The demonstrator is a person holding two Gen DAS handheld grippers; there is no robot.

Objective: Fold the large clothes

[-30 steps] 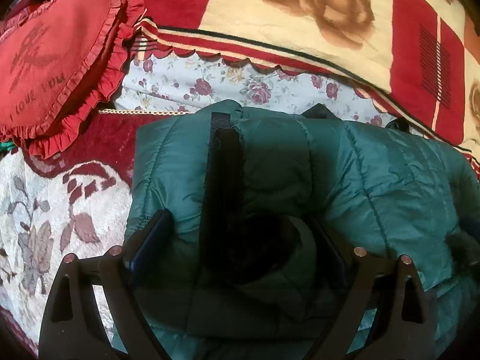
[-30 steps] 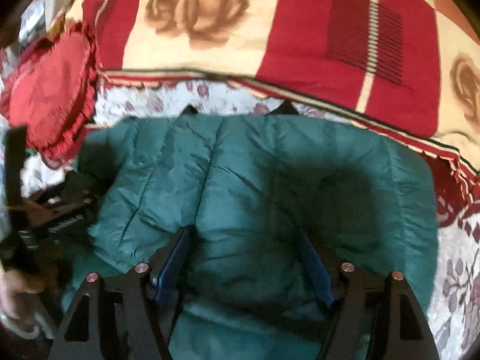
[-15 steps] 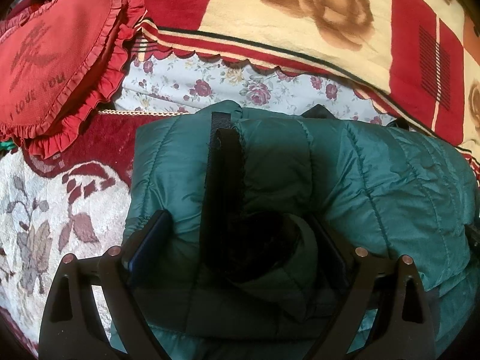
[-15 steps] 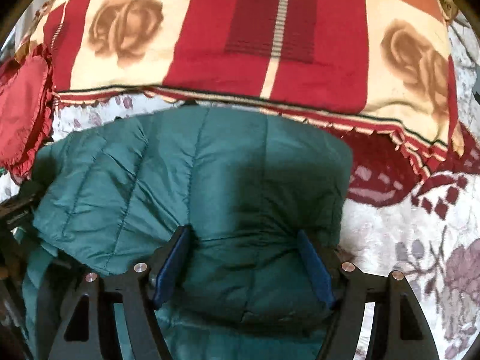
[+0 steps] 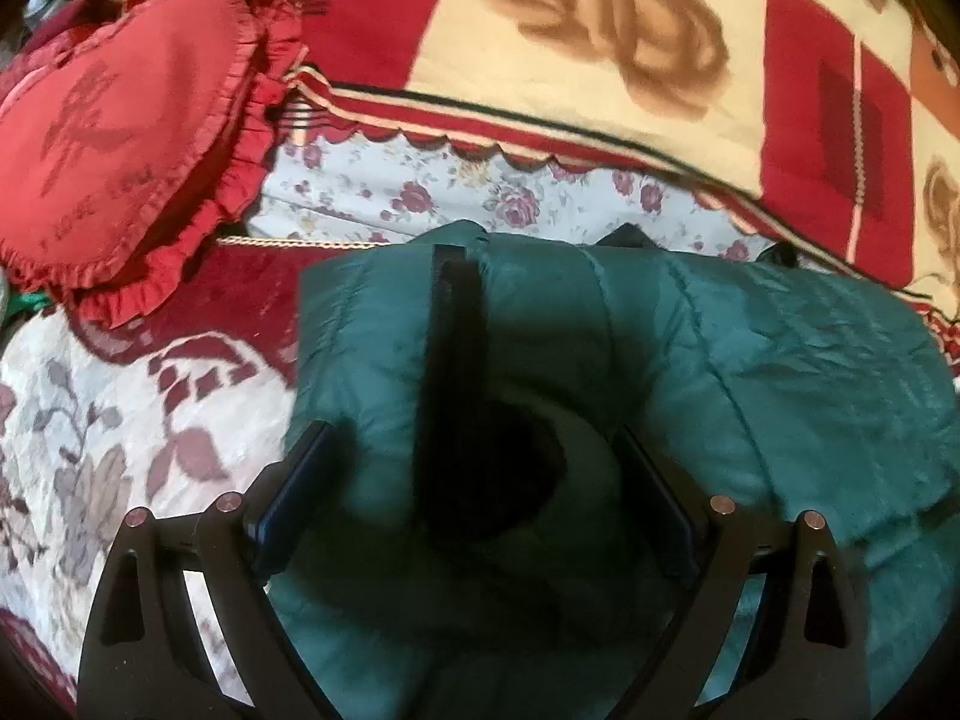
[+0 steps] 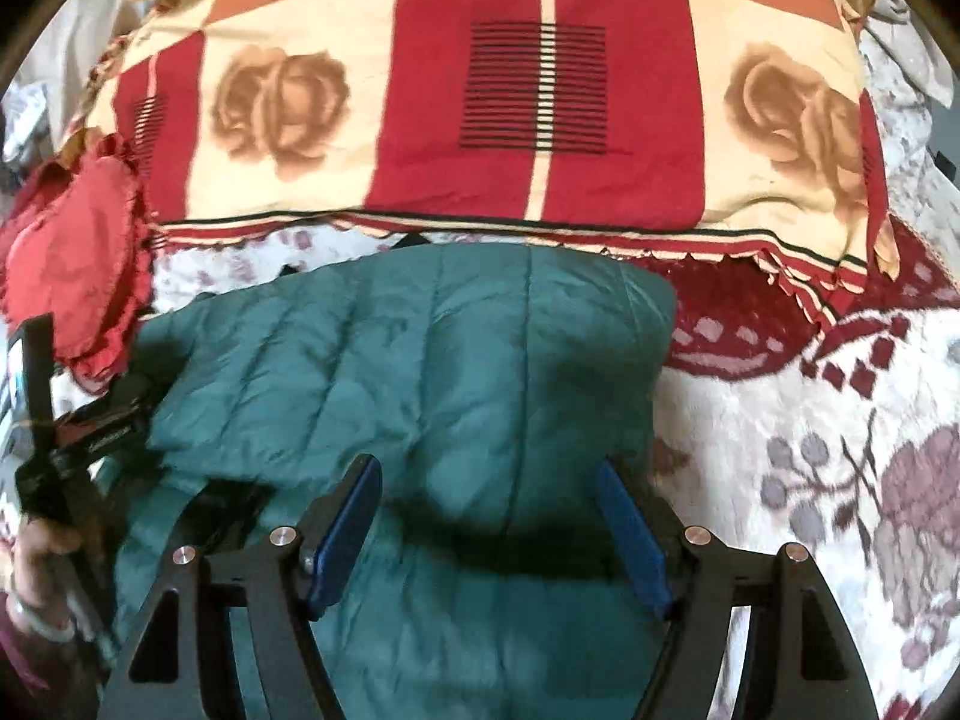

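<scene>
A dark green quilted puffer jacket (image 5: 750,372) lies folded into a bundle on the bed; it also fills the middle of the right wrist view (image 6: 420,372). A black zipper strip (image 5: 450,312) runs down its left part to a dark hollow. My left gripper (image 5: 474,480) is open, its blue pads either side of that hollow, just above the jacket. My right gripper (image 6: 489,516) is open over the jacket's right part, near its right edge. The left gripper's body and the hand that holds it show at the left of the right wrist view (image 6: 78,438).
A red heart-shaped frilled cushion (image 5: 114,126) lies at the back left. A red and cream rose-patterned blanket (image 6: 540,90) runs along the back. A white and maroon floral bedspread (image 6: 840,450) lies right of the jacket and also left of it (image 5: 90,420).
My right gripper has swung to the right along the jacket and now sits near its right edge. My left gripper has stayed almost still. Both stay open.
</scene>
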